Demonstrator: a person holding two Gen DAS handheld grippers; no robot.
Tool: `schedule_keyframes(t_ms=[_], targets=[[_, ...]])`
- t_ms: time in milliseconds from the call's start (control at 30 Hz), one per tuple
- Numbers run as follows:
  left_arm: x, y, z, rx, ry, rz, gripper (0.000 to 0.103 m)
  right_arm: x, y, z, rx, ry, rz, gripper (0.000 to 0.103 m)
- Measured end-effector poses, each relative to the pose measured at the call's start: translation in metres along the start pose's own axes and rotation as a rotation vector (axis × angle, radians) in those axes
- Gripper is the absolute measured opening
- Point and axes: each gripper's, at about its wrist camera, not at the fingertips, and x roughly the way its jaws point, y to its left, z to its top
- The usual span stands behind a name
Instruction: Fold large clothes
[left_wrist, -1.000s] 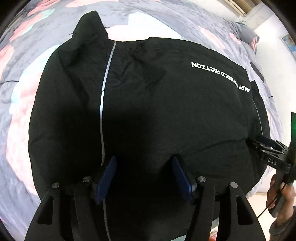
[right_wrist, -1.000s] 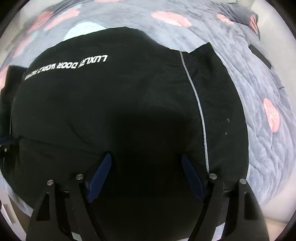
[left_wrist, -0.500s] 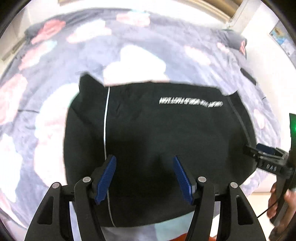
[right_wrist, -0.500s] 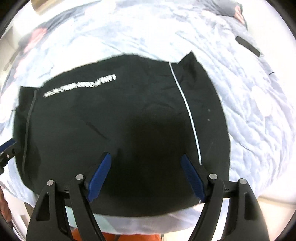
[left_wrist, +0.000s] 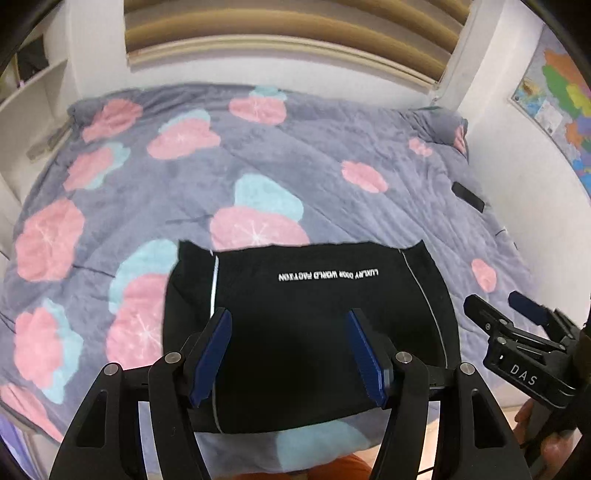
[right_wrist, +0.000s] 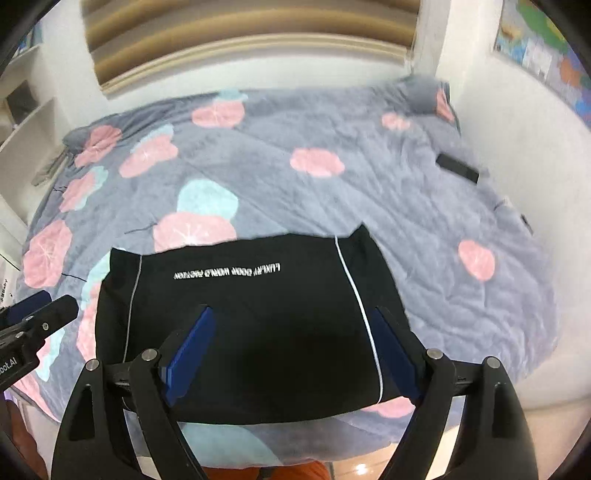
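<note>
Left gripper (left_wrist: 288, 354) gapes empty, right gripper (right_wrist: 295, 350) jaws just widening, nothing between | folded black garment with white piping and white lettering (left_wrist: 314, 332) lies flat at near edge of grey quilted bedspread with pink-teal flowers (left_wrist: 295, 155) | beyond: small black slab (left_wrist: 468, 196), striped headboard (left_wrist: 280, 33) | left view alone shows a hand (left_wrist: 550, 439).

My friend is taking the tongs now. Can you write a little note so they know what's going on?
Left tongs: open, holding nothing, up above the bed.
Right tongs: open and empty; jaws have just been opening wider.
Black garment: folded into a flat rectangle near the front edge of the flowered blanket, white lettering facing up.
Done: this fold looks finished and let go.
Left: maybe one more fold, if you want it smaller.
</note>
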Motion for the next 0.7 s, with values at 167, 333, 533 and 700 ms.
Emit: schedule_keyframes(t_ms=[167, 333, 533, 700], targets=[[-0.017, -0.008, 0.004, 0.023, -0.05, 0.034, 0.066, -0.02, 0.008, 0.004, -0.01, -0.025, -0.007, 0.087], [-0.032, -0.013, 0.008, 0.018, -0.078, 0.031, 0.066, -0.038, 0.011, 0.008, 0.0, -0.051, 0.007, 0.087], [-0.031, -0.015, 0.004, -0.004, -0.091, 0.036, 0.066, -0.049, 0.013, 0.01, -0.014, -0.095, -0.027, 0.087], [-0.022, -0.016, -0.002, -0.013, -0.054, 0.057, 0.066, -0.04, 0.013, 0.003, -0.014, -0.056, -0.015, 0.087]])
